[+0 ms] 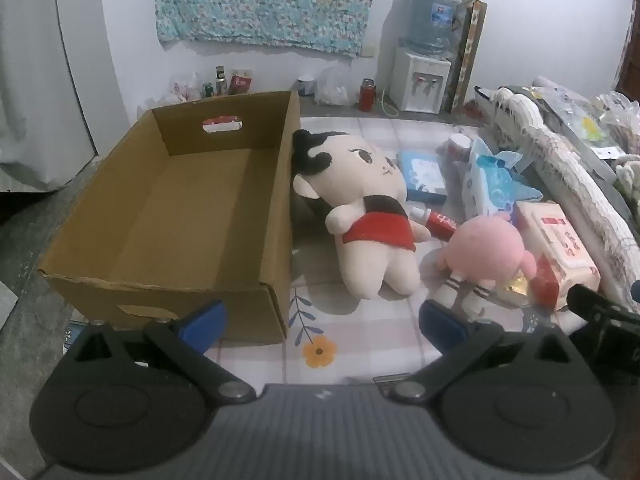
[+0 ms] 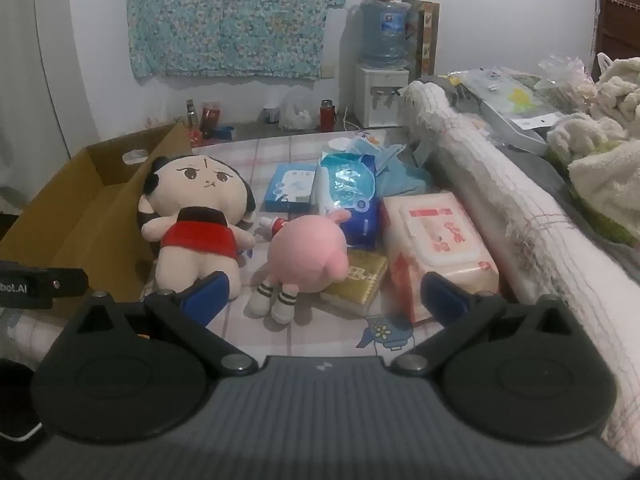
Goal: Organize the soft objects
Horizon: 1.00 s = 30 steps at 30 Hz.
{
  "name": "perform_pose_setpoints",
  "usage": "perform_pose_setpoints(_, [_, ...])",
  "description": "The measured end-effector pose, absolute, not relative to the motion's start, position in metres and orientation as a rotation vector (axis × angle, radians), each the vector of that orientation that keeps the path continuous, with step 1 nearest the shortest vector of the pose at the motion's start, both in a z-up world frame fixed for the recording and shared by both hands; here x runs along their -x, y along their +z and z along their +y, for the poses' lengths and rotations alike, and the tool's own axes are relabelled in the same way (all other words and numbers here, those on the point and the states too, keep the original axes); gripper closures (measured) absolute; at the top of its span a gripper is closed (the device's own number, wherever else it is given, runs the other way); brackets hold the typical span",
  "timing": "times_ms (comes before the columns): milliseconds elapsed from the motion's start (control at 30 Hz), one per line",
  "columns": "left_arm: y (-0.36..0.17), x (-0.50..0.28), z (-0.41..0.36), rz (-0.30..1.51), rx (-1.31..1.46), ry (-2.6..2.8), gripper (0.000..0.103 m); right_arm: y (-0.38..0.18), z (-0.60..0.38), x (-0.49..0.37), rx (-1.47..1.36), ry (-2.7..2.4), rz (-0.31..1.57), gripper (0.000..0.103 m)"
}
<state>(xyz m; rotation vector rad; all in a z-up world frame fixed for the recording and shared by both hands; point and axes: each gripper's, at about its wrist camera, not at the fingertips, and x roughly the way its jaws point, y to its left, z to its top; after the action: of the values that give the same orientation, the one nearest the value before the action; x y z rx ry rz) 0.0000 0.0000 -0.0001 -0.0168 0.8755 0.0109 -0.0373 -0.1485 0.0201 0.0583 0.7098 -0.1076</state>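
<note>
A cream plush doll with black hair and a red skirt [image 1: 372, 216] lies on the checked mat against the right wall of an empty cardboard box [image 1: 172, 216]. A smaller pink plush with striped socks [image 1: 484, 256] lies to its right. In the right wrist view the doll [image 2: 196, 220], the pink plush [image 2: 308, 256] and the box [image 2: 80, 208] show too. My left gripper [image 1: 320, 320] is open and empty, near the box's front corner. My right gripper [image 2: 324, 296] is open and empty, just short of the pink plush's feet.
Around the plushes lie a pink wipes pack [image 2: 436, 240], a blue tissue pack [image 2: 352, 196], a flat blue box [image 2: 292, 184], a gold packet [image 2: 356, 280] and a small red-and-white bottle [image 1: 436, 220]. A rolled white blanket [image 2: 492, 192] borders the right. A water dispenser [image 1: 424, 76] stands by the far wall.
</note>
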Motion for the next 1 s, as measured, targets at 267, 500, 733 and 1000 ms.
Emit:
perform_pose_setpoints(267, [-0.005,0.002,0.001,0.881,0.024,0.004,0.0,0.02,-0.151,0.03,-0.061,-0.109,0.756,0.001])
perform_pose_setpoints(500, [-0.009,-0.005,-0.007,0.895,0.015,-0.009,0.0,0.019,-0.148,0.026,-0.031,-0.127,0.772,0.001])
perform_pose_setpoints(733, [-0.01,-0.006,-0.01,0.9,0.011,-0.018,0.0,0.018,-0.152,0.024,-0.029,-0.134,0.774,0.001])
perform_pose_setpoints(1000, [-0.011,-0.009,-0.012,0.906,0.007,-0.019,0.0,0.015,-0.153,0.021,-0.037,-0.138,0.78,0.001])
